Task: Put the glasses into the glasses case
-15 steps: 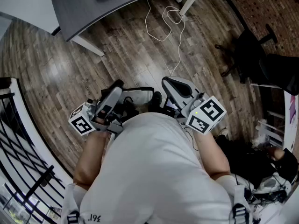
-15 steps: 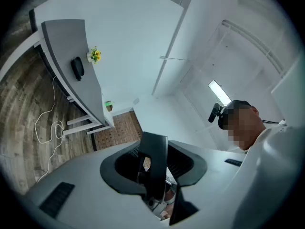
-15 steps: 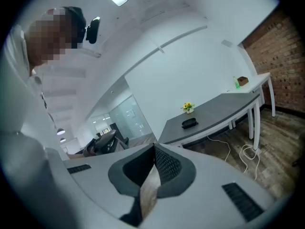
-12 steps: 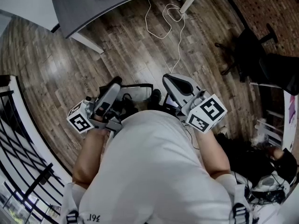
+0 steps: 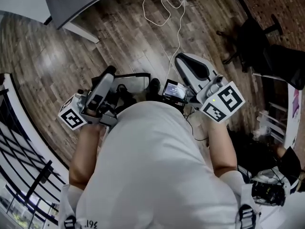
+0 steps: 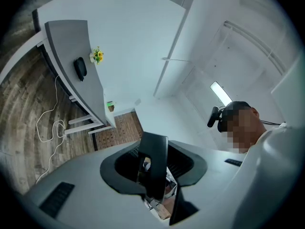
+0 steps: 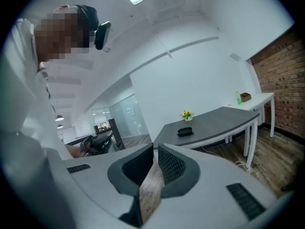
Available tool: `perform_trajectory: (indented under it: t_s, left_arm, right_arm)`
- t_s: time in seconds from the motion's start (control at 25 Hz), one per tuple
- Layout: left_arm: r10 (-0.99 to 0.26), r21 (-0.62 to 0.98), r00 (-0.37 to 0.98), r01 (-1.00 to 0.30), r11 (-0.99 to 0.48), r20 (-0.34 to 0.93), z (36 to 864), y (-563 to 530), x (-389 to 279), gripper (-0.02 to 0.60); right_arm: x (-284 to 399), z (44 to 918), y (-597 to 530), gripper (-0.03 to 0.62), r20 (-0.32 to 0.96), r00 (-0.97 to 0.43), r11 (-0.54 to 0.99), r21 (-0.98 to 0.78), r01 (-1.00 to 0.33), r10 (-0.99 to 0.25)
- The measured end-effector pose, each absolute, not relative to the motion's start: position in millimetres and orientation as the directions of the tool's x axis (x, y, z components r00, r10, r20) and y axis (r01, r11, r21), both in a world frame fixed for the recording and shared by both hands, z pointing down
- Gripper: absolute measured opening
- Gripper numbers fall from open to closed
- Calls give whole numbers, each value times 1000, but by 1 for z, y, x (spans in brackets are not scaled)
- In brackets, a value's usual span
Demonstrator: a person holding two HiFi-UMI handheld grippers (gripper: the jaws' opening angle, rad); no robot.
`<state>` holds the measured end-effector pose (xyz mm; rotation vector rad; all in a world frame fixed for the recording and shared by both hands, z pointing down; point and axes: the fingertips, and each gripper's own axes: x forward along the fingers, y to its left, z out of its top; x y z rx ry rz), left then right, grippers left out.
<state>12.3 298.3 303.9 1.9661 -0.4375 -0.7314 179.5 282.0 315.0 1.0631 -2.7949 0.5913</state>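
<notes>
While holding nothing, left gripper (image 5: 107,75) agape and right gripper (image 7: 155,168) closed, treat the dark case (image 7: 185,131) as likely light and stiff: pinch across its middle

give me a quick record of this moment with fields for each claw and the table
left claw: jaws apart, nothing clearly held
right claw: shut, empty
grey table: ahead, apart from both claws
on table: dark case, small flower pot
floor: wood, loose white cable
</notes>
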Motion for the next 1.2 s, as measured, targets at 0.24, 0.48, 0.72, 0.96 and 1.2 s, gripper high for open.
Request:
perform_trajectory:
  t_s: [0.24,0.48,0.72,0.96,1.2]
  left_arm:
    - [-590,889,735,36,-457,-334,303,298,12,149]
    - [-603,890,710,73,-449,-363,305,296,6,149]
    - [-604,925,729,110,-363,-323,314,298,16,149]
    - [-594,954,762,105,-281,-259,332,303,19,149]
    - [-527,945,811,92,-313,-253,333,310,26,149]
  right_arm:
    - [124,315,327,272,264,-846,869,-55,-492,-462]
    - [86,335,352,322,420,-822,923,141,-358,-384]
    - [71,340,346,330,486,-752,877,409,-254,-445]
    - [65,346,347,327,511,-733,868,445,-221,-448]
    - [68,350,356,282,527,-750,897,394,-200,-399]
